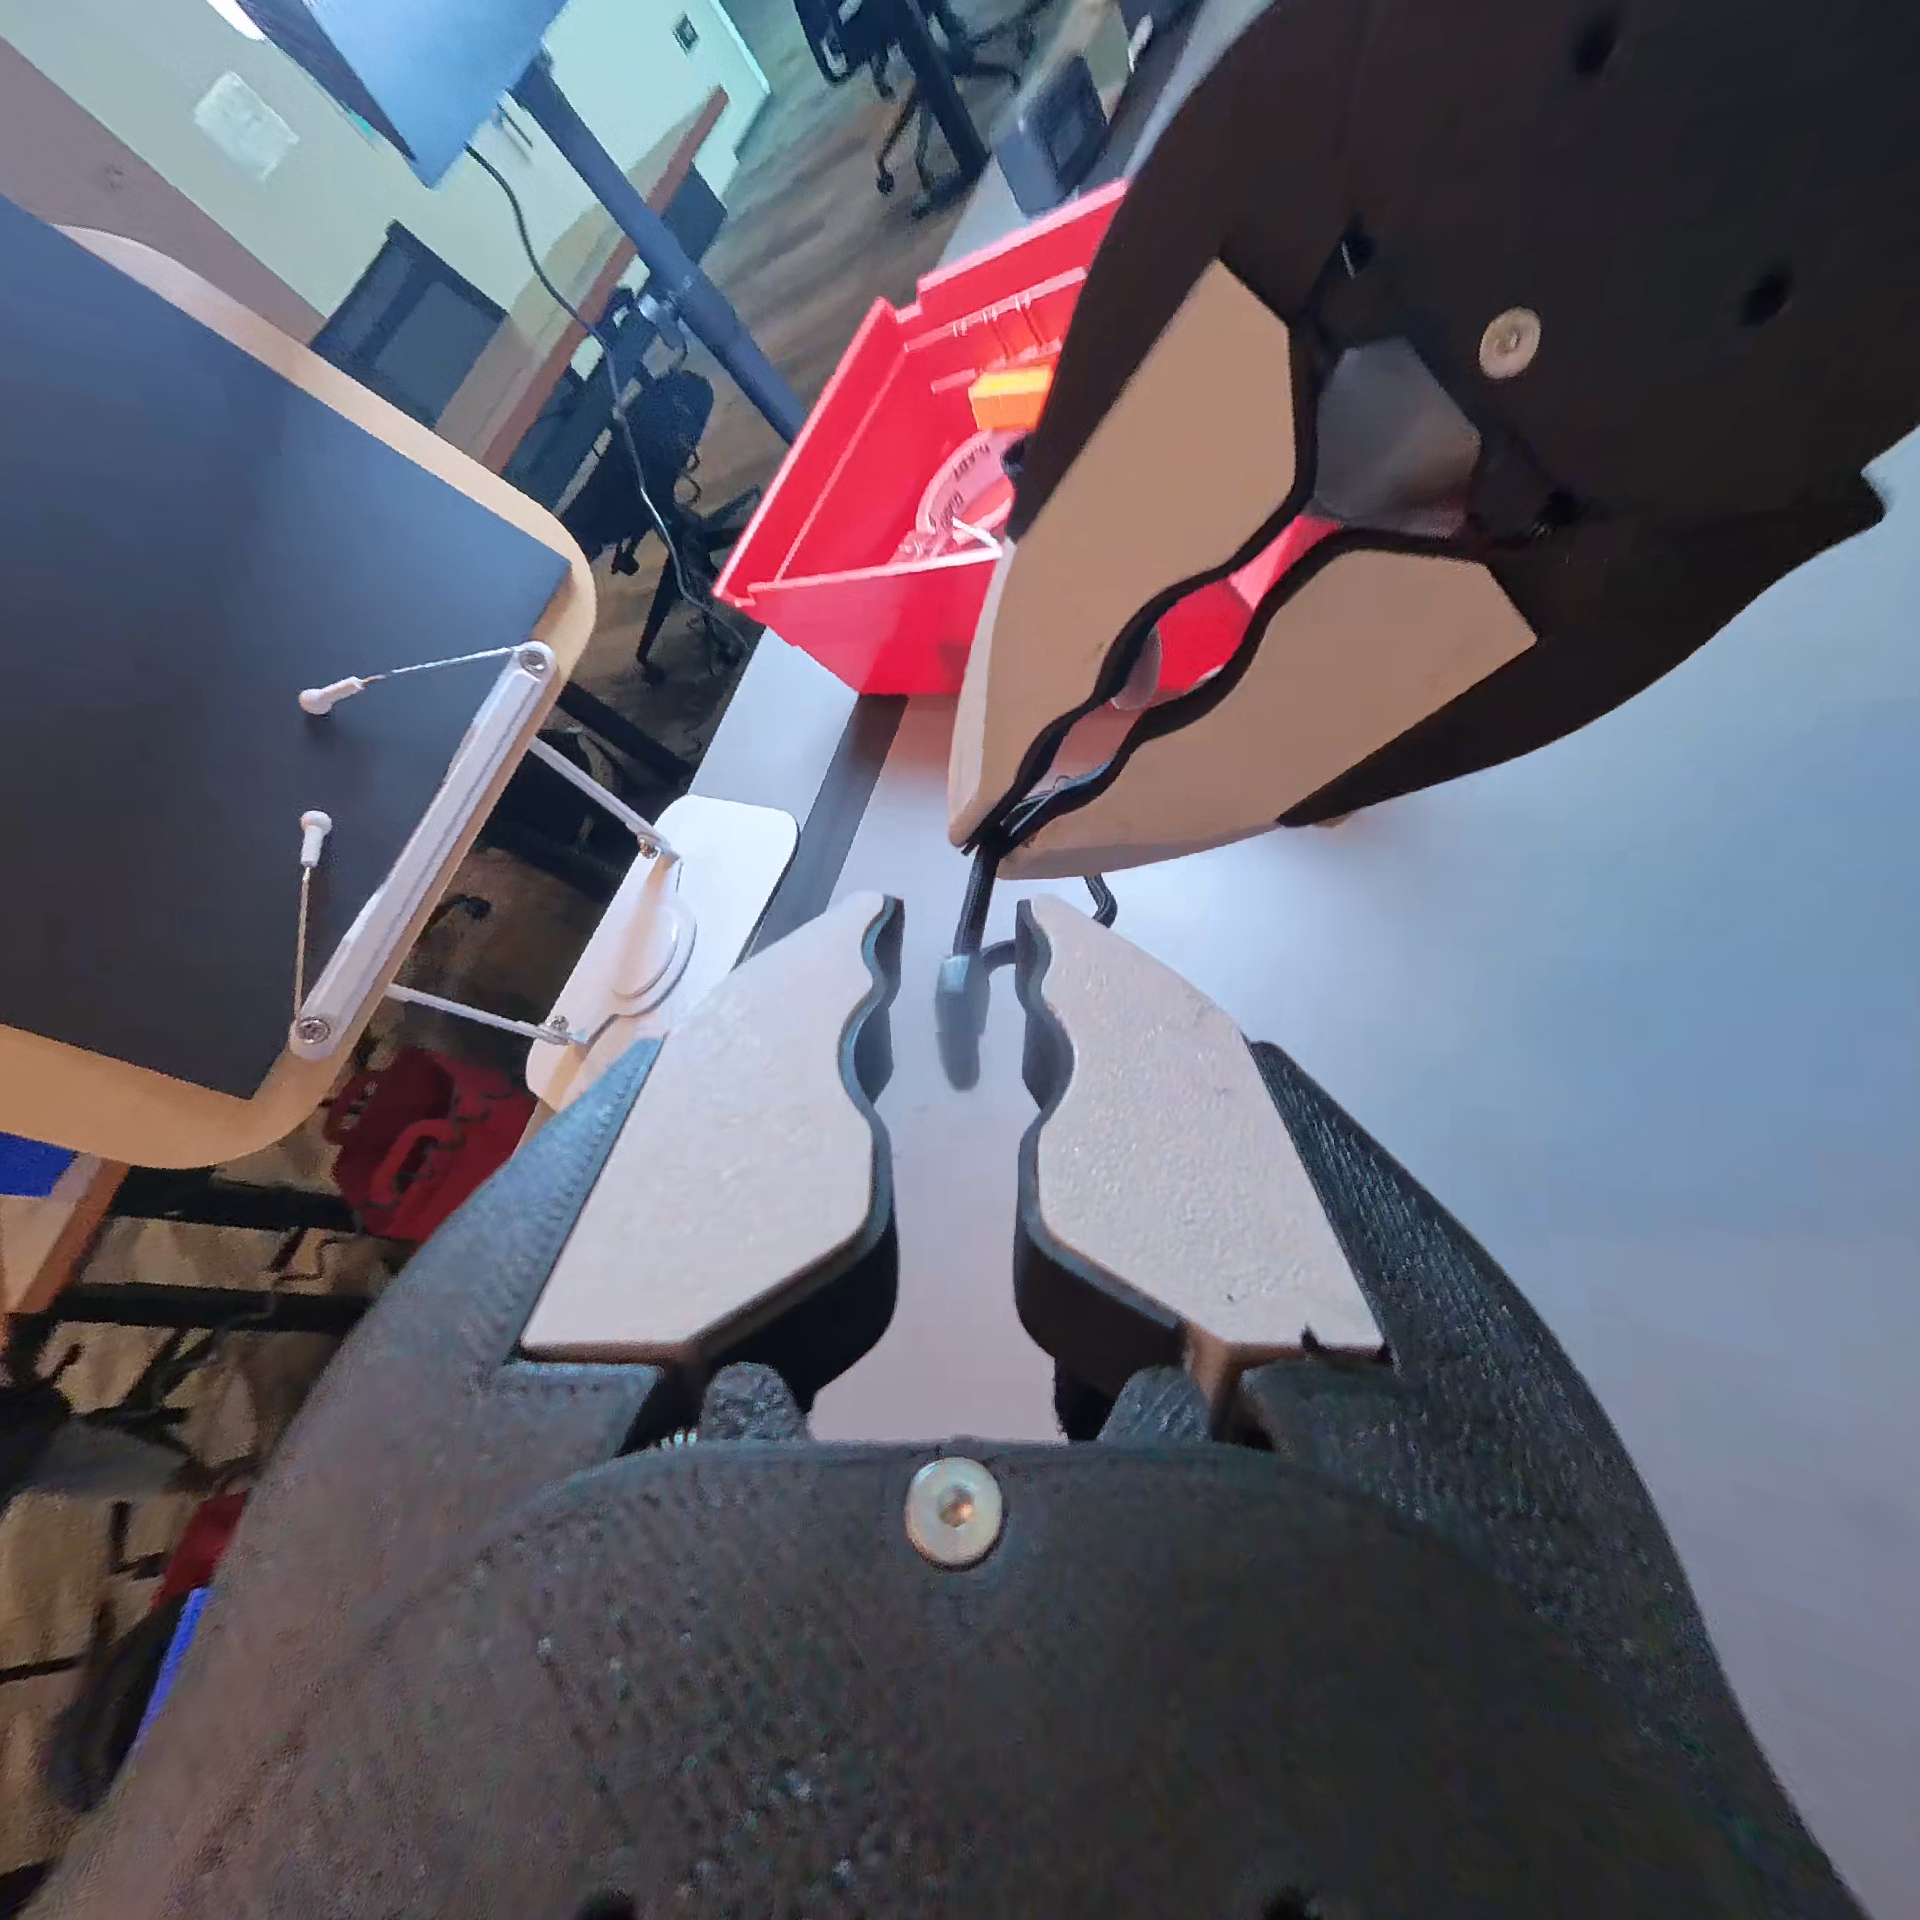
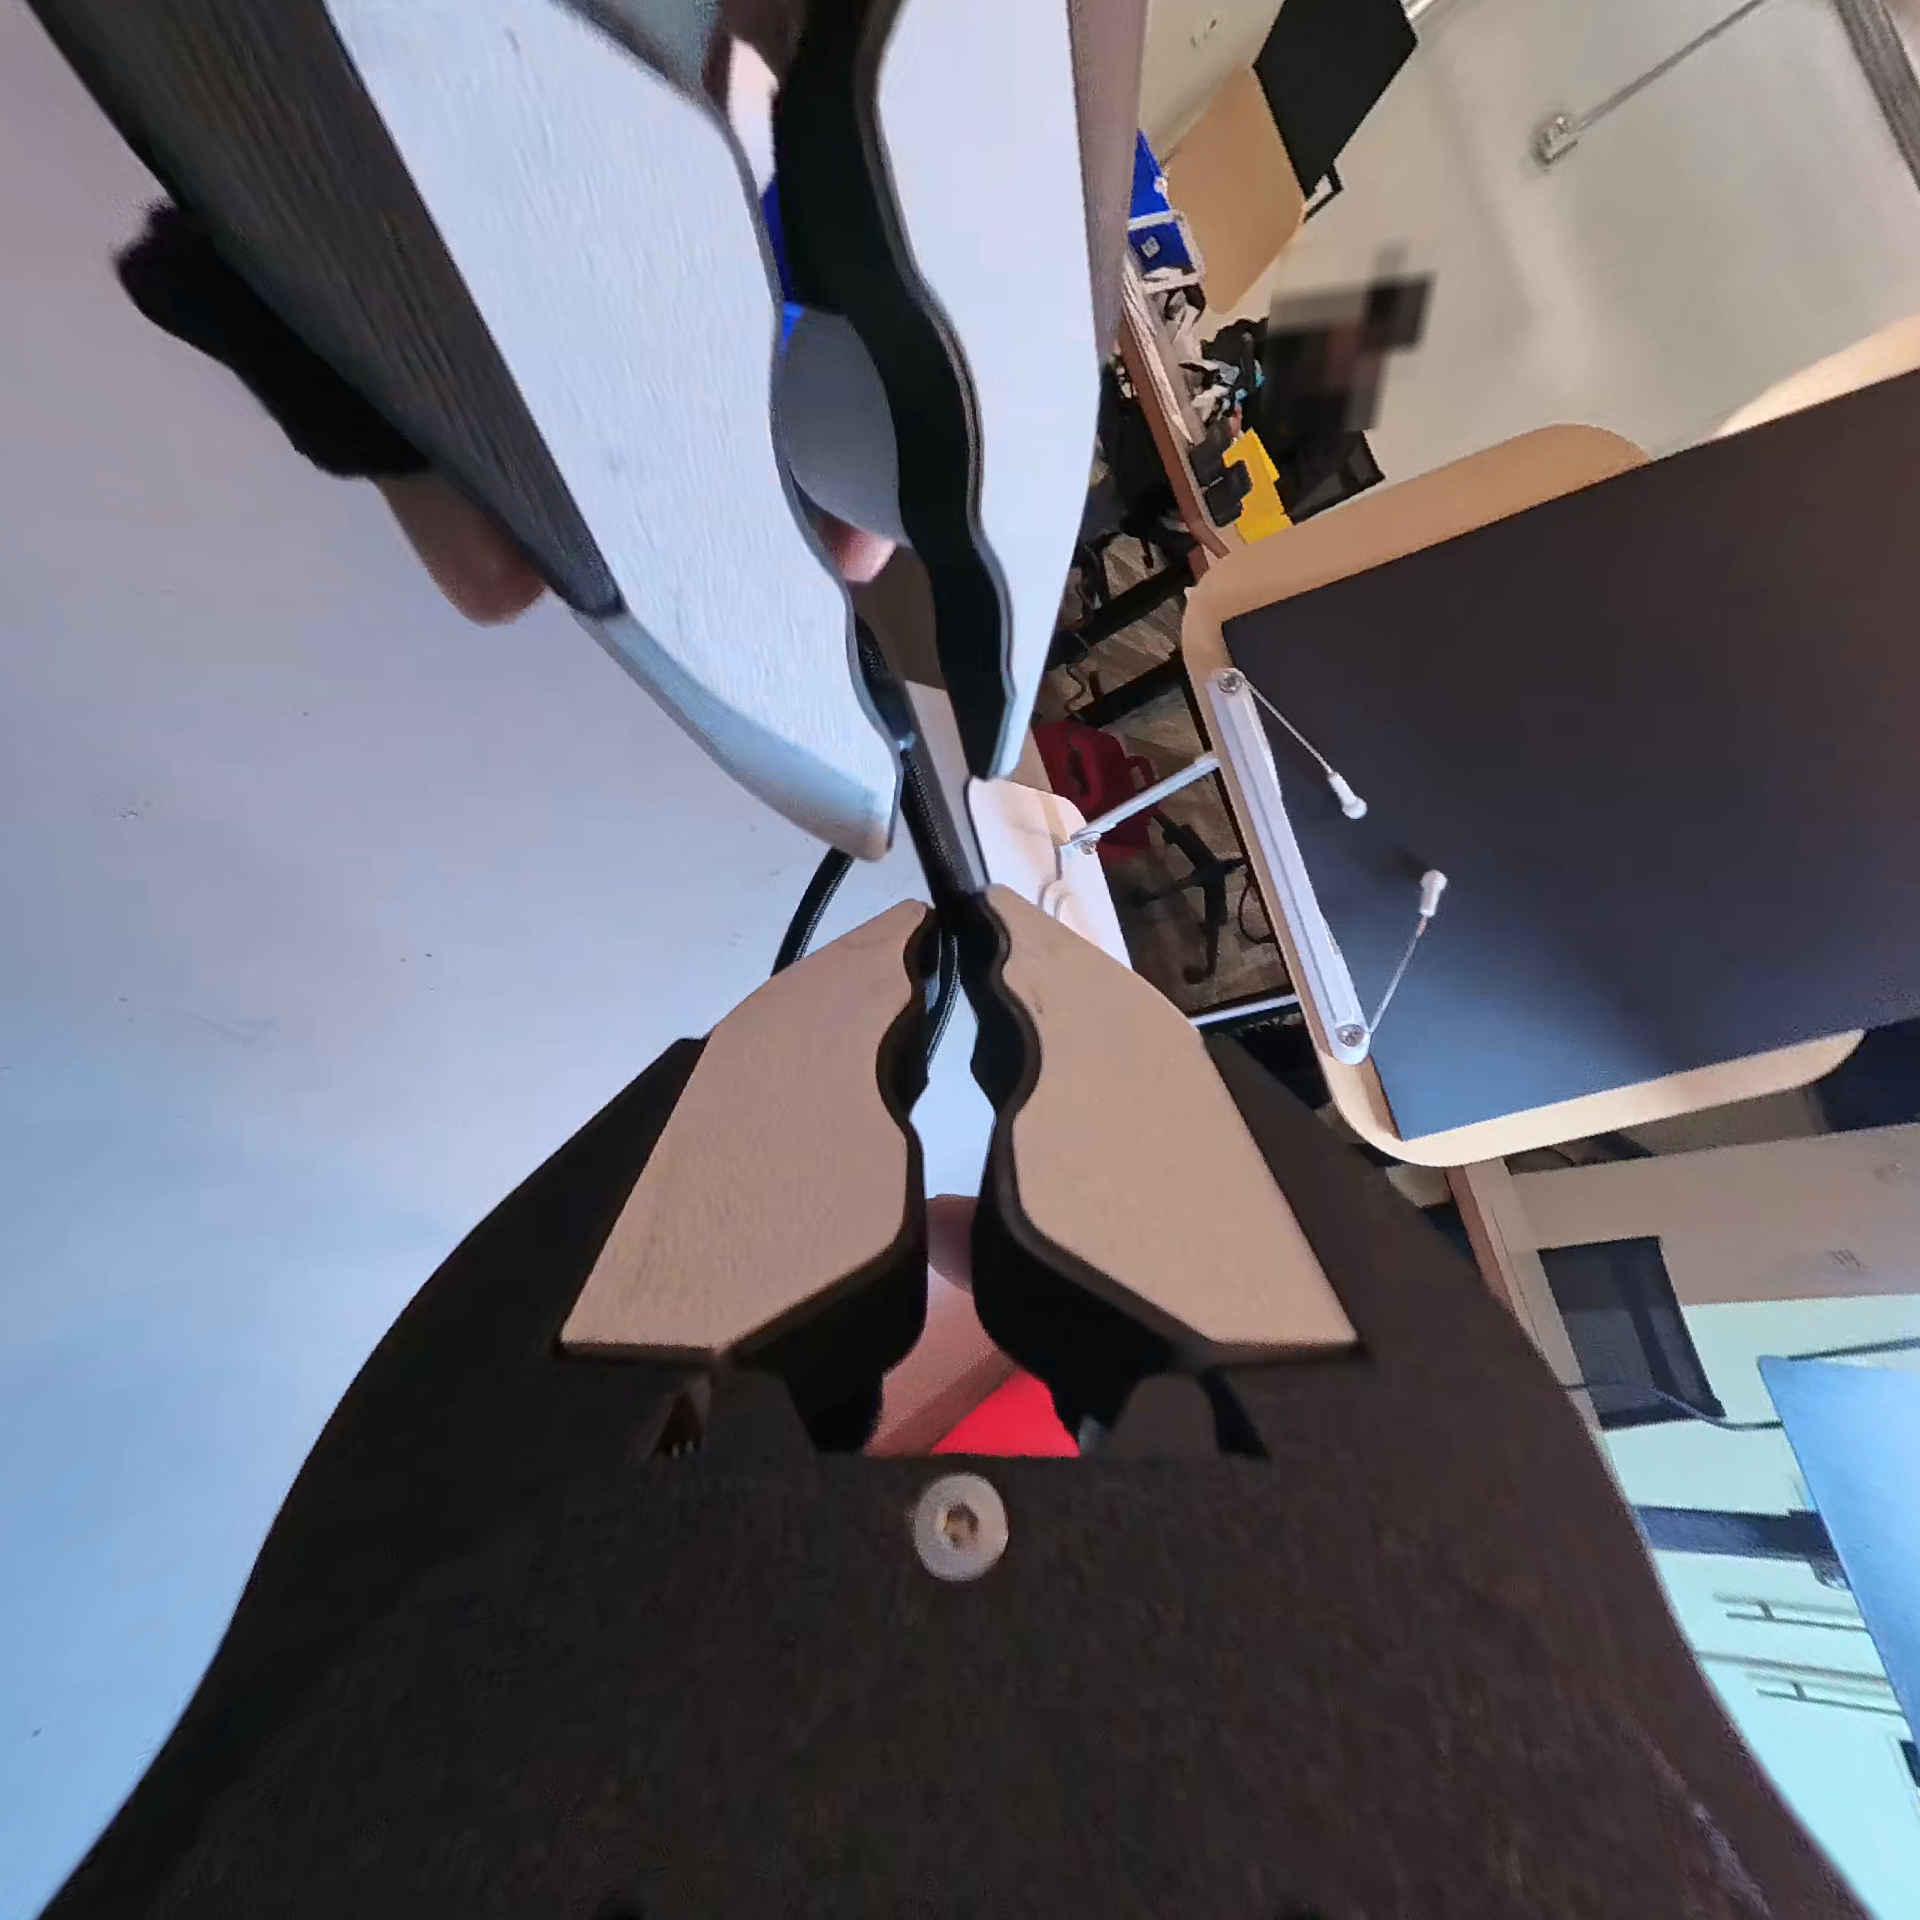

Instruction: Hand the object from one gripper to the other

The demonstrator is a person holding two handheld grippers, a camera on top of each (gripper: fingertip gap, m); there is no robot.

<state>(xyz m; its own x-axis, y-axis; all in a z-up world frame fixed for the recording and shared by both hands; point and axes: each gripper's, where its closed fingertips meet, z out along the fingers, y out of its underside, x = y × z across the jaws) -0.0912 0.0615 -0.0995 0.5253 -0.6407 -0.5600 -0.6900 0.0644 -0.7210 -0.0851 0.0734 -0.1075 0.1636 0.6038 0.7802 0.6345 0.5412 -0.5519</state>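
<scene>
black braided cable (image 1: pixel 961 997) with a dark plug at its end hung from the tips of the right claw (image 1: pixel 1003 831), which was closed on it. the plug dangled in the gap between the two tan-faced fingers (image 1: pixel 748 1132) of the left claw (image 1: pixel 956 1023), whose jaws stood apart and did not touch it. in the right wrist view the cable (image 2: pixel 940 883) ran from the right claw (image 2: pixel 956 935) up between the tips of the left claw (image 2: pixel 914 769), and a loop of it curved off to one side. both claws hovered above a pale grey desk (image 1: pixel 1558 987). a red plastic bin (image 1: pixel 873 499) sat on the desk behind the right claw.
</scene>
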